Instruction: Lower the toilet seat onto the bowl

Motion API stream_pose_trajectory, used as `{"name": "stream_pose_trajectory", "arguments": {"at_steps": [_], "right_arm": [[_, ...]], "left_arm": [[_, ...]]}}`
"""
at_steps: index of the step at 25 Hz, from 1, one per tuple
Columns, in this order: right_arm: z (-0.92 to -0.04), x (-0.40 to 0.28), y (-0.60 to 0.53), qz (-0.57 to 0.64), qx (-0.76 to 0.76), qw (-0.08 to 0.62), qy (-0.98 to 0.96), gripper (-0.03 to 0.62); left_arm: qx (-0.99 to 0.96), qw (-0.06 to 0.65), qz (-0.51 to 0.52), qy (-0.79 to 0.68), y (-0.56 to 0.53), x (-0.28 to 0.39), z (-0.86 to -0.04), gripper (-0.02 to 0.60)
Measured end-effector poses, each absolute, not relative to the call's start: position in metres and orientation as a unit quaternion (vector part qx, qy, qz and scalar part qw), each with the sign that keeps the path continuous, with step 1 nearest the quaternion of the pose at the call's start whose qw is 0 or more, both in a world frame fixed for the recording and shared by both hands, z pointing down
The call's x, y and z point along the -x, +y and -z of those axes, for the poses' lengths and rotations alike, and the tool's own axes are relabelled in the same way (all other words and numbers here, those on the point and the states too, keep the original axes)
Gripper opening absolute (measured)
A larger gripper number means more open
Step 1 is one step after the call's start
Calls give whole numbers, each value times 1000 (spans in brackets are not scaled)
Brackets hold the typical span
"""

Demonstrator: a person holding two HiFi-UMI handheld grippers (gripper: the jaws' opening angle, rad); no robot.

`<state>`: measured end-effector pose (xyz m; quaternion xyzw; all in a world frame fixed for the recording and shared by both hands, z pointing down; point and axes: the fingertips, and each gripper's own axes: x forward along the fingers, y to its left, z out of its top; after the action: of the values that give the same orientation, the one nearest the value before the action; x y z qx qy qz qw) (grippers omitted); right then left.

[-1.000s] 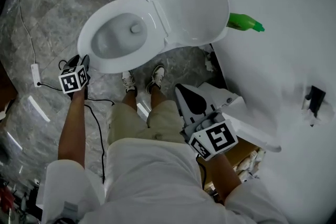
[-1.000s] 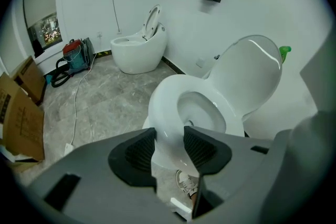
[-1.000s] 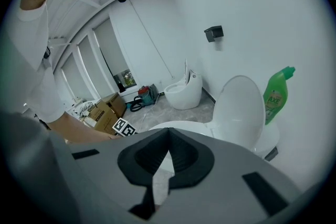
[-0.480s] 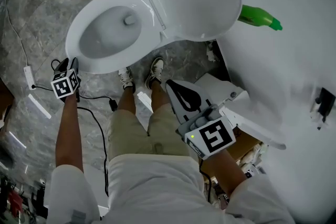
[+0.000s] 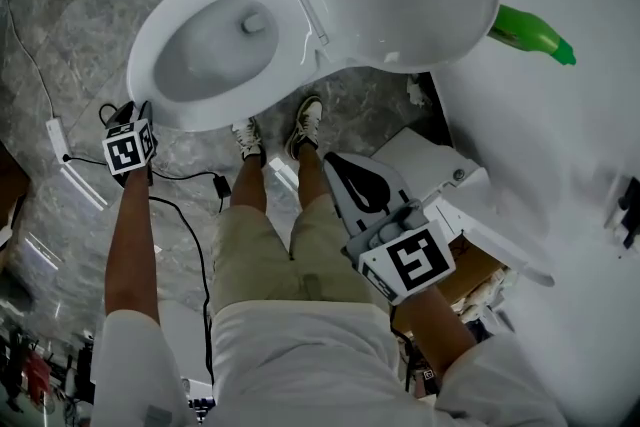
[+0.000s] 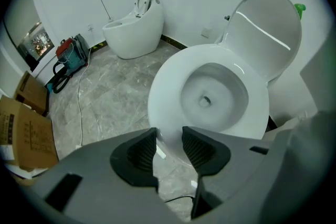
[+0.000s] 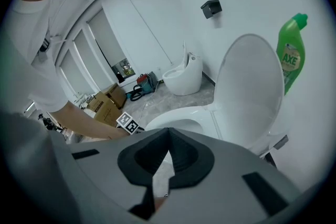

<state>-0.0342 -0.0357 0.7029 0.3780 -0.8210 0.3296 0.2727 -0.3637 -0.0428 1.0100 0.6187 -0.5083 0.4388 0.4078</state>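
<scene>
The left gripper's (image 6: pixel 169 136) fingers (image 6: pixel 140 152) stand spread with a clear gap, and nothing sits between them; only the floor (image 6: pixel 115 92) and the front rim of the bowl (image 6: pixel 160 97) show through the gap. The right gripper's (image 7: pixel 169 131) fingers (image 7: pixel 182 157) are pressed together at the tips on nothing, as there is nothing to carry. In the head view, both tools hang low at the person's sides, the left one beside the bowl's front and the right one well apart from the toilet. So neither touches it, and the lowering is judged not yet begun.

The toilet seat (image 6: pixel 268 29) stands raised behind the bowl, tipped back toward the wall, which likely keeps it up by its own weight. Whether a separate ring already lies flat on the rim cannot be told. 1 green bottle (image 7: pixel 290 55) stands just beside the raised seat, clear of its downward swing.
</scene>
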Motion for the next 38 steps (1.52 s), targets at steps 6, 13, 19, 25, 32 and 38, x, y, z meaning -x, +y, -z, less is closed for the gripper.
{"name": "stream_pose_trajectory", "arguments": {"at_steps": [6, 13, 19, 25, 32, 38], "right_arm": [[-716, 32, -30, -342, -373, 281, -816, -2], [-727, 37, -30, -348, -360, 289, -816, -2], [-721, 47, -33, -338, -354, 285, -824, -2], [-693, 34, -30, -323, -371, 283, -823, -2], [-633, 20, -32, -291, -411, 249, -827, -2], [-575, -21, -31, -302, -495, 197, -791, -2]], "left_arm": [[-610, 407, -463, -498, -42, 364, -1029, 149], [-618, 414, -461, -485, -46, 364, -1040, 149], [-618, 437, -462, -463, -46, 366, -1043, 152], [-591, 473, -438, -485, -49, 378, -1029, 152], [-643, 403, -435, -485, -67, 349, -962, 99], [-707, 341, -371, -497, -110, 291, -865, 9]]}}
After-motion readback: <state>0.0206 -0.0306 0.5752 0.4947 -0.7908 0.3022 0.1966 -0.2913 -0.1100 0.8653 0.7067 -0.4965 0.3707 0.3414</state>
